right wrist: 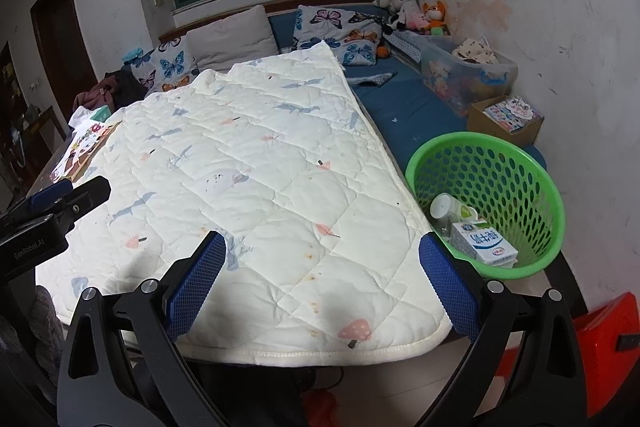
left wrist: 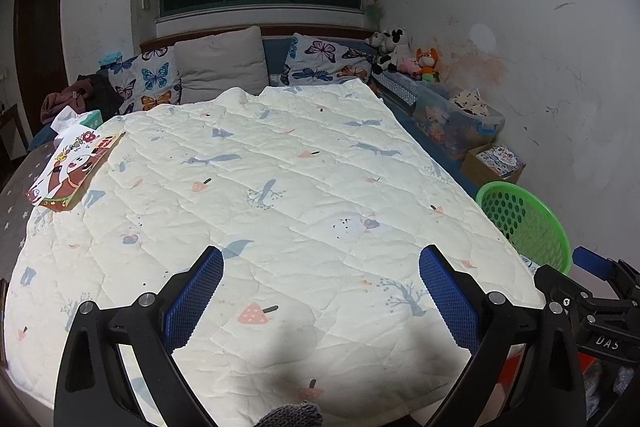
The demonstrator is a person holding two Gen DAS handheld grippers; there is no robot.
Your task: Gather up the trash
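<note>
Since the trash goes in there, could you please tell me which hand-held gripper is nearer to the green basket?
Right. The right hand-held gripper hangs open beside the green basket; the left hand-held gripper is open over the quilt, farther away.

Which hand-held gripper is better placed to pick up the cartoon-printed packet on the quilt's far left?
Left, probably. The cartoon-printed packet lies on the left hand-held gripper's side; the right hand-held gripper sits by the green basket. Both are open and empty.

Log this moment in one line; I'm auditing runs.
left gripper open, empty | right gripper open, empty | green basket holds milk carton, cup
</note>
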